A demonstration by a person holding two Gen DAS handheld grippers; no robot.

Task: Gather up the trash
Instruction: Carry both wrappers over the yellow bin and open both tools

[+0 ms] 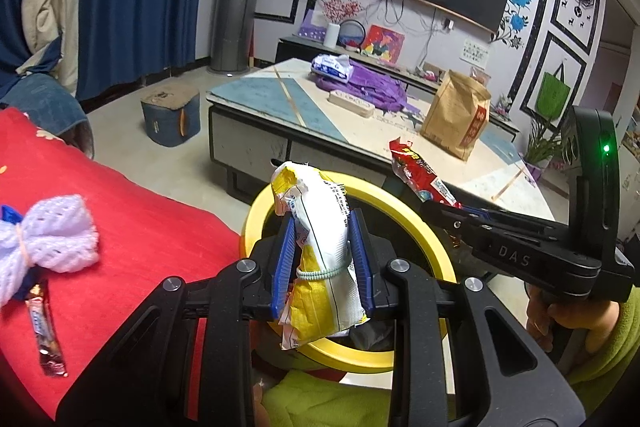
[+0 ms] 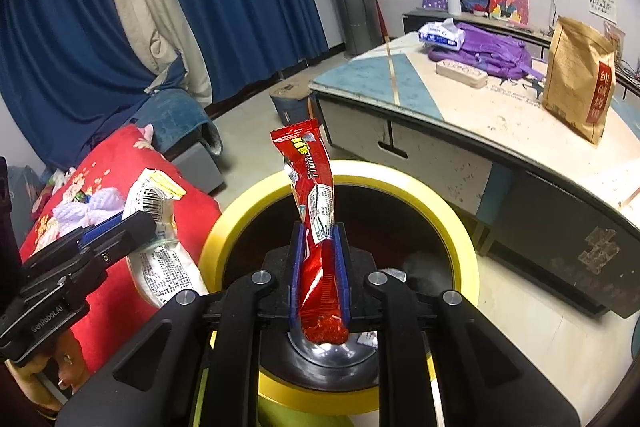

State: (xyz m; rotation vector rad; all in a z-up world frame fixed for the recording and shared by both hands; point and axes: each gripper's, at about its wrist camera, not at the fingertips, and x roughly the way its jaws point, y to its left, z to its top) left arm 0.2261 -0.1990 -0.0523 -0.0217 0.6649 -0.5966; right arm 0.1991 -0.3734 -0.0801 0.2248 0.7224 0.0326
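Now both grippers are above the yellow-rimmed trash bin (image 1: 420, 211), and each one holds a piece of trash. The left gripper (image 1: 322, 259) is clenched on a yellow and white snack bag (image 1: 324, 247); its blue pads (image 1: 283, 267) press the bag from both sides, and the bag stands upright between them, with a thin green band around its lower part. In the right wrist view this same bag (image 2: 160, 227) is seen at the left, beside the bin's rim (image 2: 452, 223).

The right gripper (image 2: 320, 267) is closed on a long red wrapper (image 2: 316, 227). The wrapper stands almost upright between the blue pads (image 2: 296, 271), and its top end leans a little to the left. Under it the dark inside of the bin is visible.

On the red blanket (image 1: 132, 227) at the left lies a white knitted bow (image 1: 52, 239), and near it a small brown stick packet (image 1: 44, 327) lies flat. Behind the bin stands a low surface (image 1: 280, 99) that carries a brown paper bag (image 1: 456, 115), a purple backpack (image 1: 368, 87) and a tissue pack (image 1: 332, 65). The tissue pack rests on the backpack.
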